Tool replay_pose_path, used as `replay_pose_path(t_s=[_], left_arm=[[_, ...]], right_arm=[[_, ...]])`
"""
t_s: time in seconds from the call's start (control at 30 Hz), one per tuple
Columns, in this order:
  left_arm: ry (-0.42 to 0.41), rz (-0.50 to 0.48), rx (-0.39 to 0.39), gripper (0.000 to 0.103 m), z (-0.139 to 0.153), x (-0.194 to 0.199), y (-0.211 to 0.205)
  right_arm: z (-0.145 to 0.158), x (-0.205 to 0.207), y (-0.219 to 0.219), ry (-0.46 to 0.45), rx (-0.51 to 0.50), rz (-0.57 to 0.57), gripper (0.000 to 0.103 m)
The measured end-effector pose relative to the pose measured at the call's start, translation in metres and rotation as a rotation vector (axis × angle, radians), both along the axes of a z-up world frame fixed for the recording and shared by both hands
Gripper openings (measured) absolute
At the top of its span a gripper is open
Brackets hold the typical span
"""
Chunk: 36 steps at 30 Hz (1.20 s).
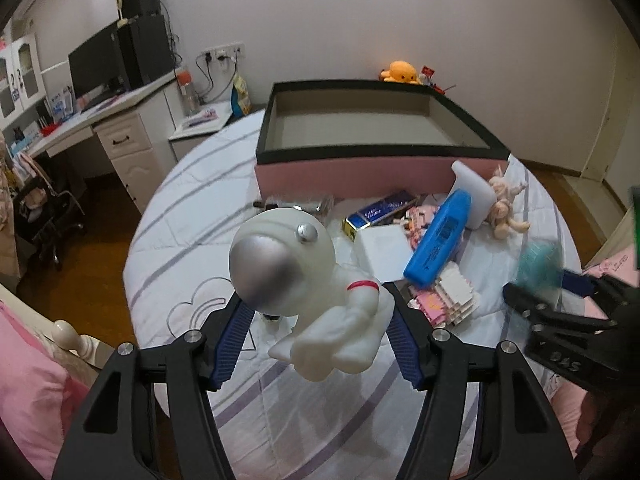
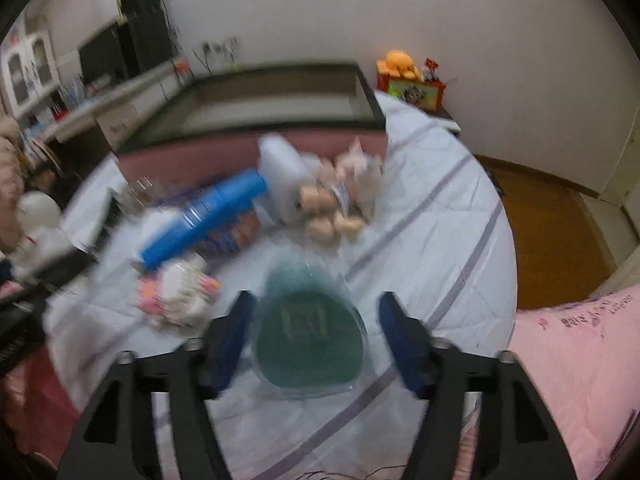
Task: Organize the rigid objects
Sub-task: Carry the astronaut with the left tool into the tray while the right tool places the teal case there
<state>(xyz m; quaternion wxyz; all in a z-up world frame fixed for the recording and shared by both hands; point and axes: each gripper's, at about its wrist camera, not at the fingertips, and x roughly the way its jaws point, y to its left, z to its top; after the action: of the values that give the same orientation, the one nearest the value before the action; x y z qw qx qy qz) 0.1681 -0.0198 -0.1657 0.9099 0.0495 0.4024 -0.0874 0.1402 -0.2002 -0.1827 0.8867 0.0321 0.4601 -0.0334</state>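
With the box (image 1: 372, 120) ahead empty, the left gripper (image 1: 320, 336) clamps the astronaut figure (image 1: 304, 288), while the right gripper (image 2: 316, 336) gapes around a green case (image 2: 308, 336), clutter unsorted.

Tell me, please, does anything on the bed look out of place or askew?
Yes. The big box is empty while toys lie scattered in front of it. The blue case rests slanted across the pile, and the doll lies on its side. The astronaut toy hangs tilted in the left gripper.

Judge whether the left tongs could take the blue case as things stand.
Probably not: the left tongs are already clamped on the astronaut figure, which sits between them and the blue case.
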Motion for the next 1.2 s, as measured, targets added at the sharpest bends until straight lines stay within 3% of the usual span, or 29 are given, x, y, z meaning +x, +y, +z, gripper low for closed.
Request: replay_pose_path(t_s=[0.1, 0.17, 0.4, 0.57, 0.83, 0.97, 1.2], left_arm=[[0.017, -0.004, -0.004, 0.065, -0.006, 0.004, 0.0], [0.03, -0.005, -0.007, 0.065, -0.01, 0.006, 0.0], [0.051, 0.004, -0.016, 0.065, -0.014, 0.009, 0.002], [0.025, -0.002, -0.013, 0.065, -0.007, 0.004, 0.002], [0.036, -0.021, -0.005, 0.065, -0.009, 0.004, 0.0], [0.044, -0.007, -0.005, 0.065, -0.011, 0.01, 0.004], [0.048, 0.012, -0.007, 0.065, -0.012, 0.016, 0.005]], right_arm=[[-0.009, 0.004, -0.005, -0.014, 0.021, -0.011, 0.068], [-0.006, 0.007, -0.007, -0.023, 0.03, -0.008, 0.057], [0.01, 0.006, -0.014, -0.061, 0.11, 0.014, 0.056], [0.027, -0.001, -0.006, -0.12, 0.065, 0.033, 0.055], [-0.008, 0.037, -0.001, -0.019, 0.001, -0.027, 0.063], [-0.005, 0.041, -0.01, -0.1, 0.077, -0.04, 0.06], [0.004, 0.033, -0.014, -0.093, 0.081, -0.026, 0.059]])
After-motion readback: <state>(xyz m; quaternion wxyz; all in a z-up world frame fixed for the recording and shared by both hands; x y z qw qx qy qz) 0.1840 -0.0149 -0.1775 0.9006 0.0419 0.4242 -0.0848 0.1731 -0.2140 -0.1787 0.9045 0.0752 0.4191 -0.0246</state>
